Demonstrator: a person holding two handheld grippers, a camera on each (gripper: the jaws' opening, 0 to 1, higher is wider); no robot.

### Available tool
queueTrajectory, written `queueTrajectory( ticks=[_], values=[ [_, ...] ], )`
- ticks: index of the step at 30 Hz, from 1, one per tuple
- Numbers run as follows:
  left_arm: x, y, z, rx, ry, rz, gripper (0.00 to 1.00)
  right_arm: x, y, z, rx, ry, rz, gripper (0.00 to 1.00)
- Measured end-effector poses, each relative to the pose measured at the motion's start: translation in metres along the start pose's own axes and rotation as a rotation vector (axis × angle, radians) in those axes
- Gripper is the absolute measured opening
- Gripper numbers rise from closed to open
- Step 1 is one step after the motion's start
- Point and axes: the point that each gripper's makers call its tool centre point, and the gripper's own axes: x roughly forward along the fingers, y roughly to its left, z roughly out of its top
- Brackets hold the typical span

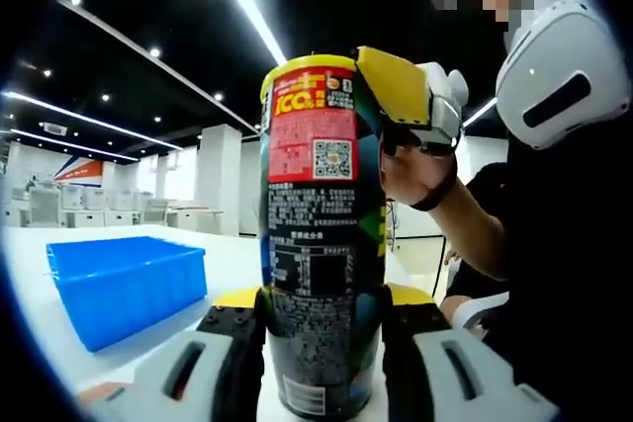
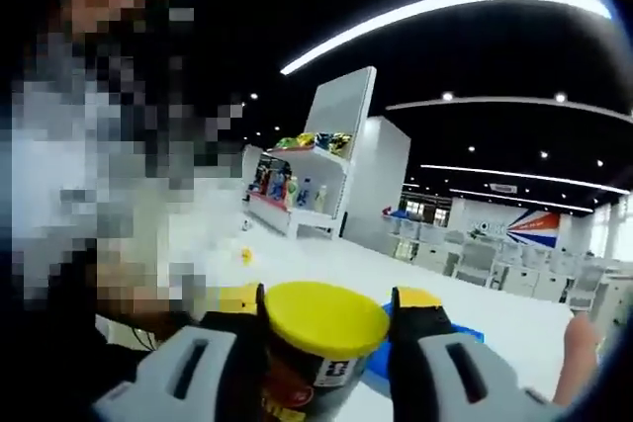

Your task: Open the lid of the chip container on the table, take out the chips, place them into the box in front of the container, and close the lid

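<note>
While between claws [image 1: 321, 338], upright container [image 1: 321, 234].

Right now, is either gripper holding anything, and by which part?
Both hold the tall black chip can with the red label: the left gripper clamps its lower body, and the right gripper closes around its yellow plastic lid.

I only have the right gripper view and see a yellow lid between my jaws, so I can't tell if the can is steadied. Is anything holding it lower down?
Observer: Yes. The left gripper clamps the can low on its body, one jaw on each side.
Operator: I glimpse blue behind my jaw. Does the box touch the can?
Observer: No. The blue box sits on the table apart from the can, to its left in the left gripper view.
Operator: Is the lid off?
Observer: No, the lid sits on the can's top.
</note>
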Motion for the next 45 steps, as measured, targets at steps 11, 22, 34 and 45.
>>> queueTrajectory(
  ticks=[11,22,34,45],
  values=[
    [-0.0004,0.0004,0.0002,0.0,-0.001,0.001,0.46,0.0003,-0.0016,0.0001,0.072,-0.005,0.005,0.41],
    [0.0,0.0008,0.0002,0.001,-0.002,0.003,0.47,0.0003,-0.0042,0.0001,0.114,-0.005,0.016,0.41],
    [0.0004,0.0008,-0.0001,-0.003,0.001,0.003,0.47,-0.0002,-0.0044,0.0008,0.15,-0.005,0.02,0.41],
    [0.0011,0.0003,-0.0002,0.0,0.0,0.004,0.47,-0.002,-0.0058,0.0013,0.181,-0.001,0.02,0.41]
  ],
)
